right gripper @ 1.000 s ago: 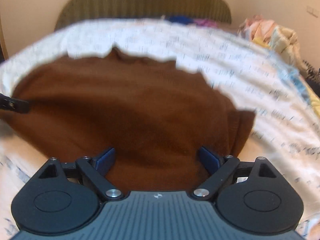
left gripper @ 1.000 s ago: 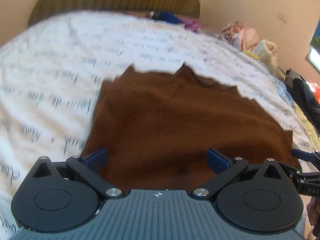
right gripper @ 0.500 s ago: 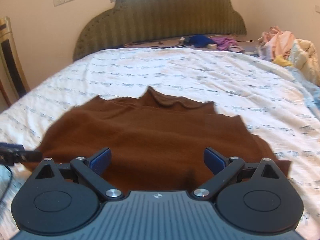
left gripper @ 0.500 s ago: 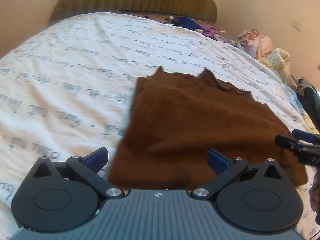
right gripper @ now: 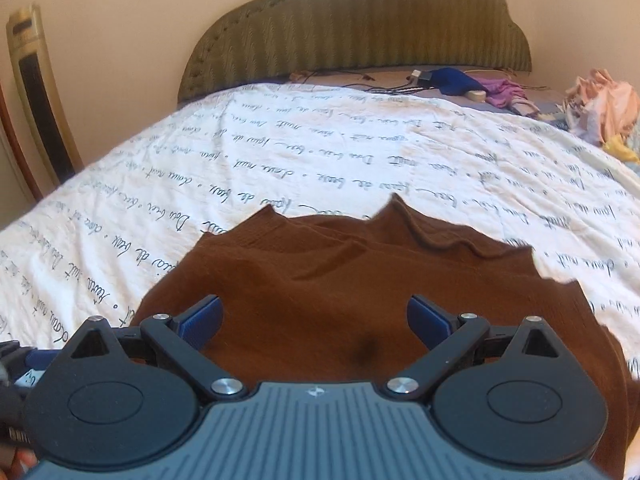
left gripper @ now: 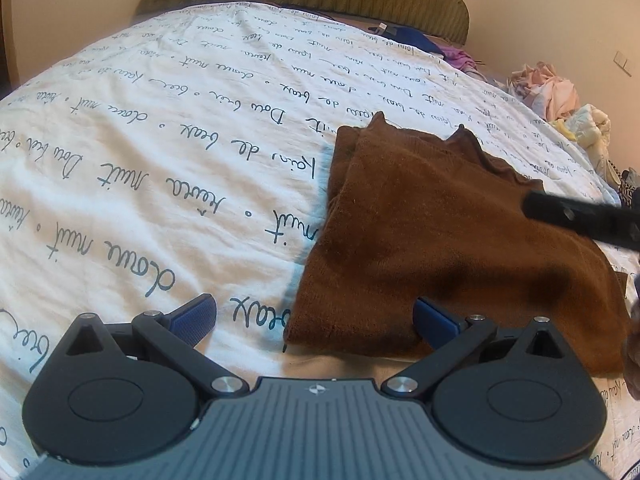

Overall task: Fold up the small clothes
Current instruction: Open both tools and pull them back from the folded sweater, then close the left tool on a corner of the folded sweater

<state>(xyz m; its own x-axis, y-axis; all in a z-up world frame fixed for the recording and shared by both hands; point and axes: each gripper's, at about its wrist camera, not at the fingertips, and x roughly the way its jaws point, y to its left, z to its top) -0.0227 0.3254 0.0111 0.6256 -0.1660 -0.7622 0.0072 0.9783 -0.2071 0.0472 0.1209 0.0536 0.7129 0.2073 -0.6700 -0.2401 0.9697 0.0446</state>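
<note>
A brown knit top point(left gripper: 448, 232) lies folded on a white bedsheet point(left gripper: 160, 168) printed with dark handwriting, its two pointed corners toward the olive padded headboard point(right gripper: 356, 28). The left gripper point(left gripper: 316, 314) hovers over the garment's near left corner with its jaws spread wide and holding nothing — one blue pad point(left gripper: 194, 314) sits over bare sheet, the other over the brown cloth. The right gripper point(right gripper: 314, 318) is likewise wide open and empty, both pads above the middle of the top; its housing hides the garment's near hem. In the left wrist view a black bar of the right gripper crosses the top's right side, cut off by the frame. A heap of pale clothes point(left gripper: 556, 92) sits at the bed's far right edge, too blurred to sort out, and blue and purple items point(right gripper: 476, 84) lie near the headboard.
</note>
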